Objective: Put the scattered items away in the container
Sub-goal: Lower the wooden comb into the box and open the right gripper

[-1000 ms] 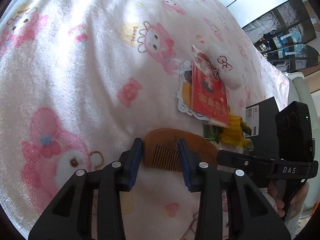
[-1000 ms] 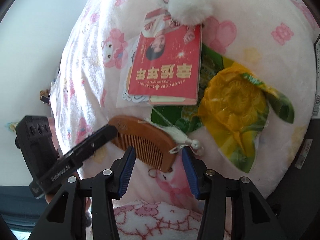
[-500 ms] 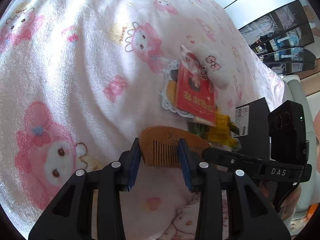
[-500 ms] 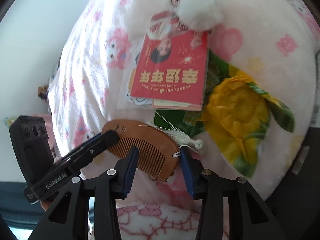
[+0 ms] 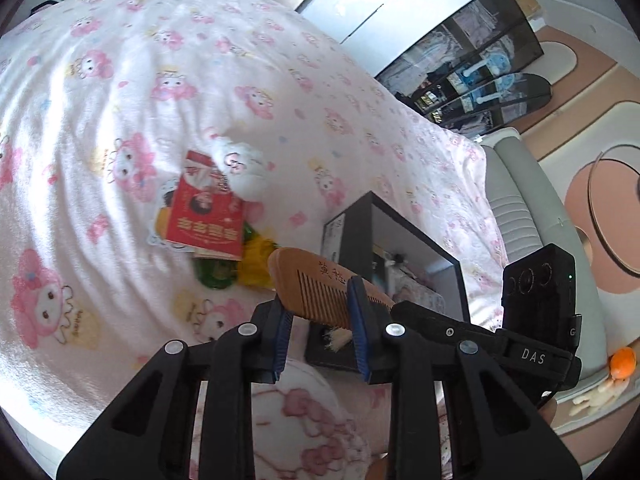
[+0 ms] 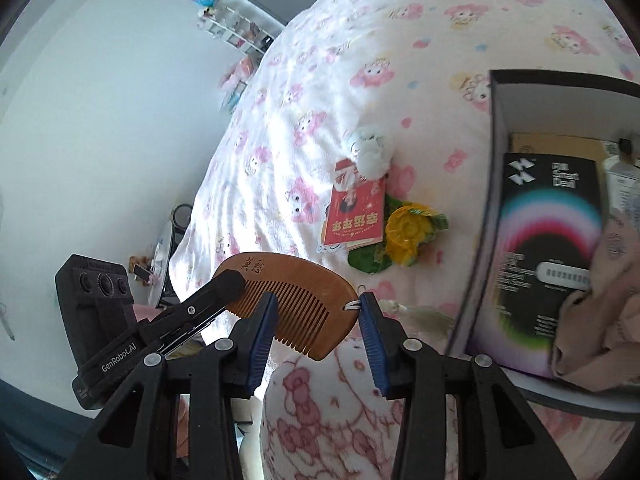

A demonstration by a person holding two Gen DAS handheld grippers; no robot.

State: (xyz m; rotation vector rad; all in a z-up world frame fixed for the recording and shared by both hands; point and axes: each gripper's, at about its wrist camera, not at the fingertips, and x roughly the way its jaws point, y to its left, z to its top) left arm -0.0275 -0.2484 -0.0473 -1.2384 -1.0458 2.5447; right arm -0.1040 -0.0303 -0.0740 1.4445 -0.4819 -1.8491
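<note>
Presently, the entries run by view.

Left wrist view. Wooden comb (image 5: 320, 292): lifted clear of the blanket (image 5: 120, 140), pinched across its teeth and spine by the left gripper (image 5: 320, 336), whose jaws have just been closing on it. Its far end runs toward the right gripper (image 5: 404, 312), which comes in from the right. Black box (image 5: 404, 240): the container, open-topped, just behind and right of the comb. Still on the blanket: red booklet (image 5: 206, 224), yellow-and-green wrapper (image 5: 256, 264), white plush (image 5: 244, 160).

Right wrist view. Comb (image 6: 296, 300): between the right gripper's (image 6: 318, 334) blue pads; the left pad lies on the teeth, the right pad meets the end with the metal ring, so it reads as a light pinch, the jaws having just been narrowing. A tassel (image 6: 420, 316) trails from that ring toward the box (image 6: 496, 160), which is already part filled with a dark printed carton (image 6: 552, 240) and pink cloth (image 6: 600, 320).

Handling note, as judgement: carry the comb level with both grips matched, clear the near box wall before lowering, lay it flat on the carton, and free the tassel end first so the cord falls inside.
</note>
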